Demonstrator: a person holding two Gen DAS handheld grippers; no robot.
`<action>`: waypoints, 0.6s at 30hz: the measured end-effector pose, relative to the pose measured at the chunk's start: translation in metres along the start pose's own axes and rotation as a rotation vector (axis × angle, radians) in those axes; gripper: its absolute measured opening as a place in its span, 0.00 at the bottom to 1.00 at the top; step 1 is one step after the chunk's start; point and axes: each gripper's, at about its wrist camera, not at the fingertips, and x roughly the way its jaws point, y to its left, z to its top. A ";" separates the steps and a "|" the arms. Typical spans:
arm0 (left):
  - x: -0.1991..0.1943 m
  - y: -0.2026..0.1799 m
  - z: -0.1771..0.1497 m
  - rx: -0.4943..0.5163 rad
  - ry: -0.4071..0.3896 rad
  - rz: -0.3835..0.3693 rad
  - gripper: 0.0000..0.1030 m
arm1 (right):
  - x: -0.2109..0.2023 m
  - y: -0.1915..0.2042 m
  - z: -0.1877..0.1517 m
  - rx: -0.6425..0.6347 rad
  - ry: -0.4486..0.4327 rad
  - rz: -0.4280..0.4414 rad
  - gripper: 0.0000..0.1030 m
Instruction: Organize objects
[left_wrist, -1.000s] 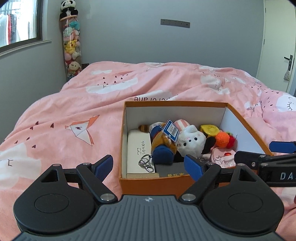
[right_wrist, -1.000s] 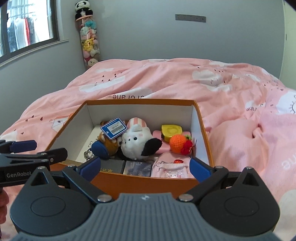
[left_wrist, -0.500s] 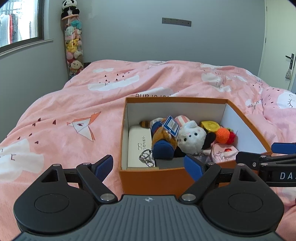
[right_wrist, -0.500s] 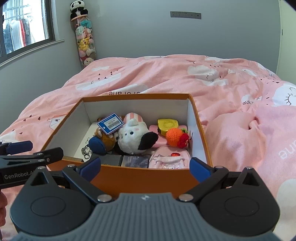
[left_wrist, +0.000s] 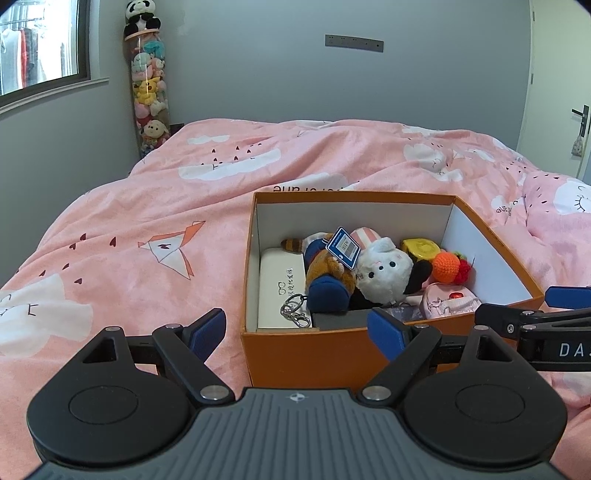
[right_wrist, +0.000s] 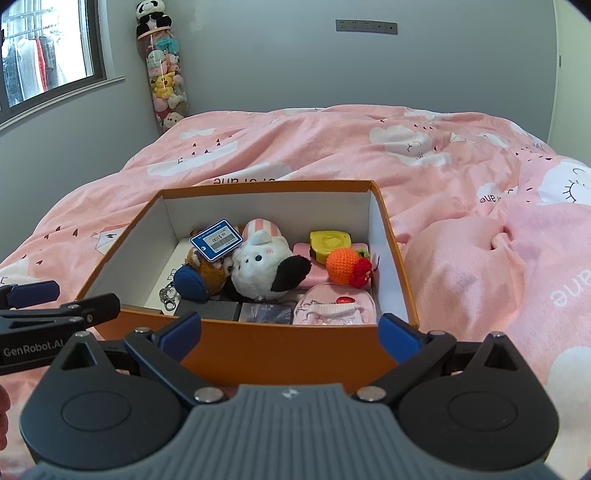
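Soft, perhaps window-lit; fisheye-warped edges

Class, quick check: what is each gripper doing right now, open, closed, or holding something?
Left gripper: open, holding nothing, in front of the orange box.
Right gripper: open, holding nothing.

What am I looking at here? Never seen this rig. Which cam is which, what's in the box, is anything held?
There is no robot arm: a person holds a two-finger gripper in each hand, each with a fisheye camera looking along its jaws. The left gripper is seen from its own camera in one picture, the right gripper in the other. Both stand open and hold nothing. Ahead, an open orange box sits on a bed with a pink duvet. Inside are a white plush toy, an orange crocheted ball, a yellow case, a white glasses case and a keyring.
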 end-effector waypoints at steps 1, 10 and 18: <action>0.000 0.000 0.000 0.001 0.000 0.002 0.98 | 0.000 0.000 0.000 0.001 0.001 0.000 0.99; -0.001 -0.001 -0.001 0.011 0.003 0.002 0.98 | -0.001 -0.001 -0.001 0.003 0.002 -0.001 0.99; -0.002 -0.001 -0.001 0.004 0.007 -0.004 0.98 | -0.002 -0.002 -0.002 0.003 0.003 0.000 0.99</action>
